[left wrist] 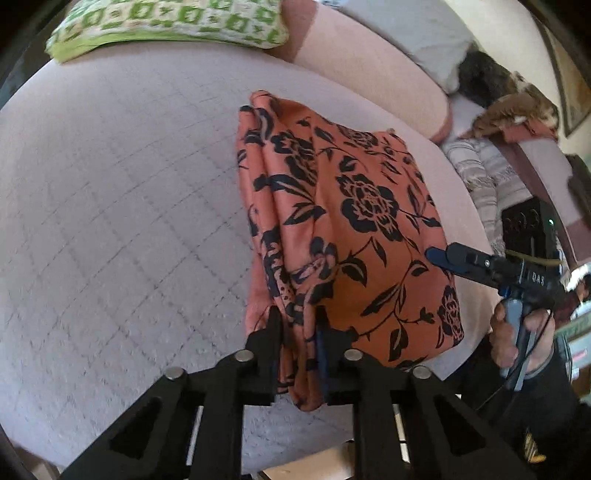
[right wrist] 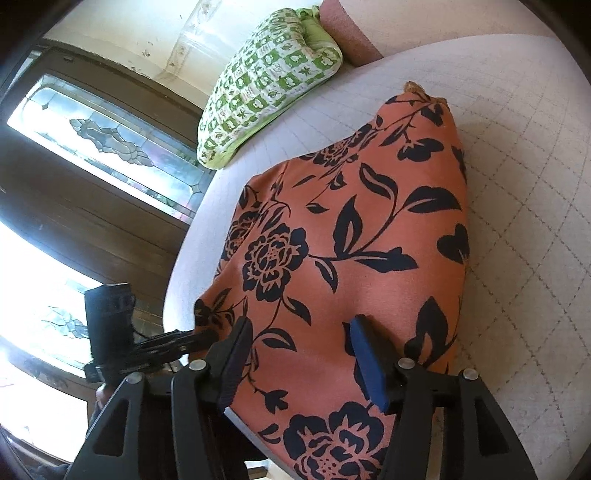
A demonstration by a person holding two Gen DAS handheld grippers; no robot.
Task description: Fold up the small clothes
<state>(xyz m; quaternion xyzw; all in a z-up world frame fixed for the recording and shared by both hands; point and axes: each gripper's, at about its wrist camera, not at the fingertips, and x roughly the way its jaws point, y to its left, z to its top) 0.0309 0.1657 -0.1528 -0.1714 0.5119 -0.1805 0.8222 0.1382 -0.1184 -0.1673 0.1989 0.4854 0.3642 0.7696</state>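
Note:
An orange garment with black flowers (left wrist: 354, 221) lies folded on a pale quilted bed (left wrist: 122, 206). My left gripper (left wrist: 297, 328) is shut on the bunched layers at its near left edge. My right gripper (left wrist: 437, 256) shows at the garment's right side in the left wrist view, held by a hand. In the right wrist view the garment (right wrist: 343, 236) fills the middle, and my right gripper (right wrist: 301, 343) stands open over its near end, the cloth passing between the fingers. The left gripper (right wrist: 192, 338) shows at the left edge there.
A green and white patterned pillow (left wrist: 166, 22) lies at the head of the bed, also in the right wrist view (right wrist: 266, 81). A pink bolster (left wrist: 369, 66) and piled clothes (left wrist: 480, 173) lie to the right. A dark door with glass panes (right wrist: 92, 147) stands beside the bed.

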